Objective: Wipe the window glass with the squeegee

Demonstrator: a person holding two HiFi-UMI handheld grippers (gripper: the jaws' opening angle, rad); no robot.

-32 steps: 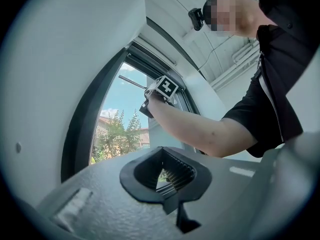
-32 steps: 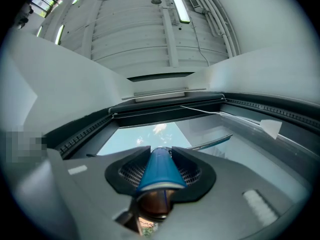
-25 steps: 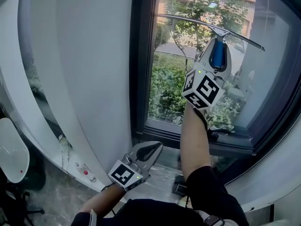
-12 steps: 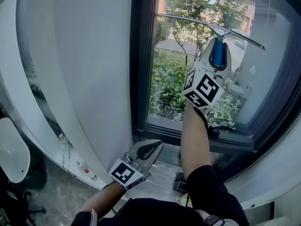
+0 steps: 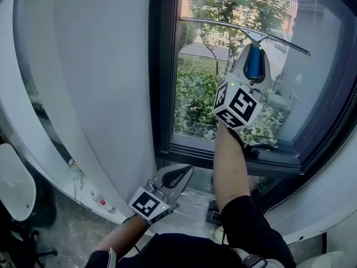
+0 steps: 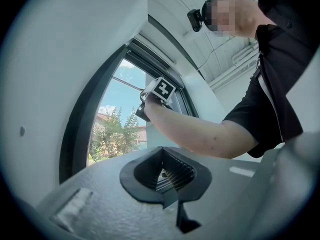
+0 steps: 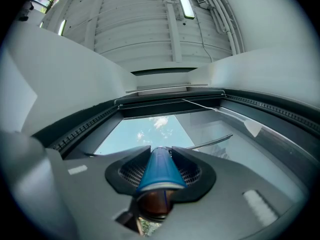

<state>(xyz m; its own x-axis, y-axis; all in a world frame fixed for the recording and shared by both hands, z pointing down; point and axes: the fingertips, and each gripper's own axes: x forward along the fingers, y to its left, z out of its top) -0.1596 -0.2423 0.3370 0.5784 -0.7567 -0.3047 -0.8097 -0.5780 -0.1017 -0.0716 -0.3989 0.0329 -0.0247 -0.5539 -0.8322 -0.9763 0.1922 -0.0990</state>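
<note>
The wiping stroke seems to be under way. The right claw [image 5: 252, 57] pinches the squeegee [image 5: 223, 27] by its blue handle [image 7: 159, 171], and the blade [image 5: 284, 44] lies across the upper part of the window glass [image 5: 203, 94], apparently against it. The left claw [image 5: 176, 176] hangs low beside the bottom frame [image 5: 223, 152], pressed together on nothing. The next move calls for a steady pull down the pane with the blade held flat and level, finishing near that frame, then a neighbouring strip.
</note>
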